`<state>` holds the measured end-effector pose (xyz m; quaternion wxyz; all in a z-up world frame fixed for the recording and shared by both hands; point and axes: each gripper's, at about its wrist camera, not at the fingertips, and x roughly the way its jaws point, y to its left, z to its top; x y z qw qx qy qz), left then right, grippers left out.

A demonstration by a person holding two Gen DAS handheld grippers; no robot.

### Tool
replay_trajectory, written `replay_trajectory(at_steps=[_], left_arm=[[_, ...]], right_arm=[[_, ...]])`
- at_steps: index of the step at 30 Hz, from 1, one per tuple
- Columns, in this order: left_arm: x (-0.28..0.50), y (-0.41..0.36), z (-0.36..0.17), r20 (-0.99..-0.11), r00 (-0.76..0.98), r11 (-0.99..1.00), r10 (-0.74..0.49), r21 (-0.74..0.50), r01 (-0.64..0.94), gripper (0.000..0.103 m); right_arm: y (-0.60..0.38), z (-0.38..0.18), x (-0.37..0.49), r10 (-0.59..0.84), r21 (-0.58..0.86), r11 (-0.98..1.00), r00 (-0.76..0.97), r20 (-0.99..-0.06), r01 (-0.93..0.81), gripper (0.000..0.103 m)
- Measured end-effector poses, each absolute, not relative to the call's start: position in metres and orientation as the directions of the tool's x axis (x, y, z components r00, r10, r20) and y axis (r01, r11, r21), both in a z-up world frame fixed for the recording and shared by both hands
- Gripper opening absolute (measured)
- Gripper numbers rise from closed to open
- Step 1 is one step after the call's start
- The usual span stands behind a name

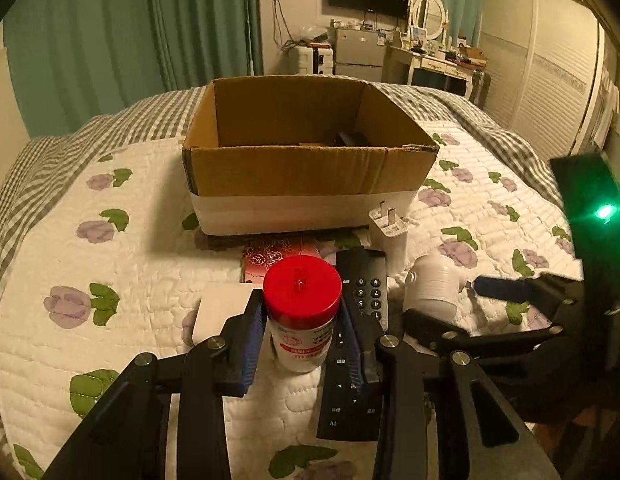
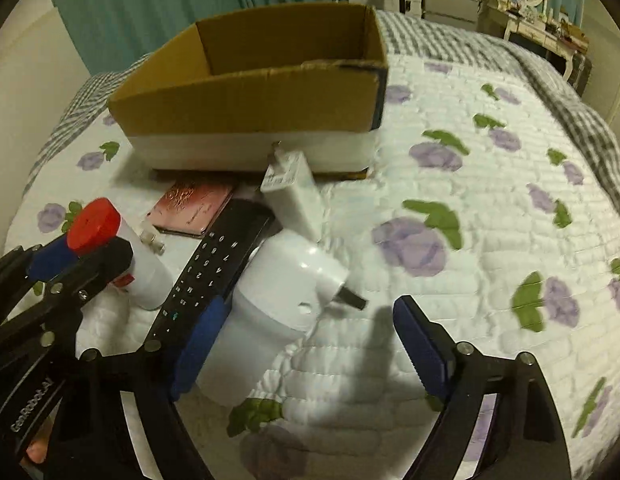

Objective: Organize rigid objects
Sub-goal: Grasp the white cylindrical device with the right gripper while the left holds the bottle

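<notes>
Where the floral quilt (image 1: 110,280) covers the bed, the following items are laid out.

1. Cardboard box (image 1: 306,168): open-topped, white band round its base, standing on the quilt beyond the other items. A dark object (image 1: 351,138) lies inside at the back right; its kind cannot be told.

2. Bottle (image 1: 300,316): white body, red cap, upright on the quilt. Left gripper (image 1: 304,334) has its blue-padded jaws closed narrowly on the bottle's sides, just under the cap.

3. Remote control (image 1: 359,340): black, number keys showing, lying flat just right of the bottle and running under the left gripper's right finger.

4. Red patterned box (image 1: 276,258): flat, lying between the bottle and the cardboard box, partly hidden behind the cap.

5. White charger (image 2: 294,192): plug prongs pointing toward the cardboard box, resting close against its front wall.

6. White rounded device (image 2: 278,292): a dark stub projects from its side; it lies just right of the remote control.

7. Right gripper (image 2: 306,344): jaws wide apart and holding nothing; its left finger sits against the rounded device, its right finger over bare quilt.

8. White flat item (image 1: 224,312): left of the bottle, partly hidden by the left gripper's finger.
</notes>
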<state>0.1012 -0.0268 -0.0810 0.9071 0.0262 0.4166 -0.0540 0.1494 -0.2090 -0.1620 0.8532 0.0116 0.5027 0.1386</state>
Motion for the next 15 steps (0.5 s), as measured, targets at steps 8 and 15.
replay_trajectory(at_steps=[8, 15], left_arm=[[0.095, -0.024, -0.066, -0.733, 0.675, 0.993, -0.088, -0.008, 0.122, 0.036], [0.091, -0.017, -0.041, -0.691, 0.720, 0.996, -0.063, 0.007, 0.094, 0.036]], right_arm=[[-0.205, -0.161, 0.149, 0.271, 0.151, 0.952, 0.506, -0.819, -0.266, 0.068], [-0.213, -0.116, 0.146, 0.272, 0.104, 0.948, 0.597, -0.755, -0.301, 0.067]])
